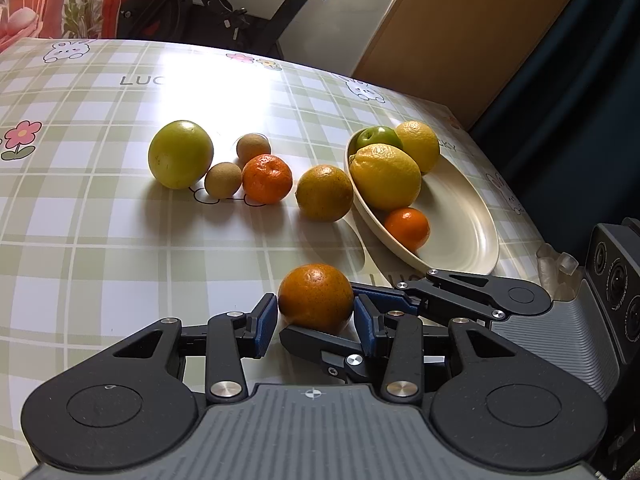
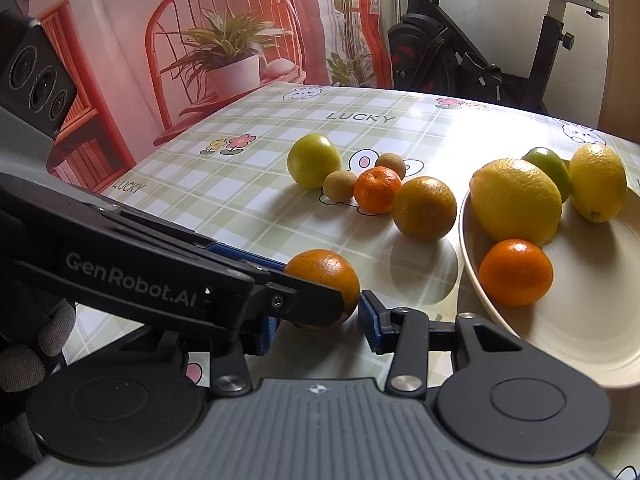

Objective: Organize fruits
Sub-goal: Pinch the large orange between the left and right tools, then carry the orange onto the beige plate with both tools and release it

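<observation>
Checked surface (image 1: 100, 240) carries a plate (image 1: 460, 220) with lemons, apple and mandarin; more fruit lies loose beside it. Near orange (image 1: 314, 296) sits on the surface between both grippers. Left gripper (image 1: 316, 320) jaws grasp it; right gripper (image 2: 320, 326) jaws spread wide around the same orange.

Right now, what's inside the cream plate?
The cream plate holds four fruits: a large lemon, a second lemon, a small orange and a green apple, mostly hidden behind the lemons. Anything behind them is covered.
</observation>
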A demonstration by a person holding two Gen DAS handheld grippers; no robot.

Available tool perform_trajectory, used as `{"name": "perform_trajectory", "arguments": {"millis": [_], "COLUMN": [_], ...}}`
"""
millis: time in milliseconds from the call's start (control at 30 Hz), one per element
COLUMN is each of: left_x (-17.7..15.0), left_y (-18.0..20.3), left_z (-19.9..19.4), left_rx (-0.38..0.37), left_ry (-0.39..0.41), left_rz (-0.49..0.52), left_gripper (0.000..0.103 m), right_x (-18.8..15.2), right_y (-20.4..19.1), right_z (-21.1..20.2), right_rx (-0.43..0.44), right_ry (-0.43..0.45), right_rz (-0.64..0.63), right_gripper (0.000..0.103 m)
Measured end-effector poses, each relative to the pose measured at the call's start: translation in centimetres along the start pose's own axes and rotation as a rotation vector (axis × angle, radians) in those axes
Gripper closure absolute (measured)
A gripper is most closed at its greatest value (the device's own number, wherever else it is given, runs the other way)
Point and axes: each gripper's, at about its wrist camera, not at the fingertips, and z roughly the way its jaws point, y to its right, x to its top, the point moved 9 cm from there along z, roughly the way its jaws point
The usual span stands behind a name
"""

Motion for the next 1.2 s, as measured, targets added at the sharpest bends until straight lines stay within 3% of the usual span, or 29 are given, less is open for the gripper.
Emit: {"name": "perform_trajectory", "arguments": {"millis": [233, 533, 800, 1033, 1200], "left_x": [0.1, 1.7, 5.6, 9.9, 11.4], "left_y": [0.2, 2.1, 3.7, 6.9, 9.1], "left_z": [-0.4, -2.0, -3.5, -4.0, -3.0], "left_rx": [0.006, 0.026, 0.015, 0.014, 0.009], "left_ry": [0.005, 0.032, 0.096, 0.176, 0.204], "left_rz": [0.006, 0.113, 0.134, 0.228, 0.279], "left_gripper": [0.059, 0.059, 0.059, 0.059, 0.059], "right_x": [0.1, 1.6, 5.6, 9.2, 10.0], "right_y": [-0.2, -0.1, 1.2, 3.4, 6.0], "right_z": [-0.3, -2.2, -4.5, -6.9, -8.2], "right_rx": [0.007, -0.001, -0.027, -0.075, -0.121], "right_ry": [0.009, 0.071, 0.160, 0.257, 0.293], "right_rz": [0.002, 0.003, -0.008, 0.005, 0.050], "right_gripper": [0.058, 0.058, 0.058, 0.058, 0.058]}}
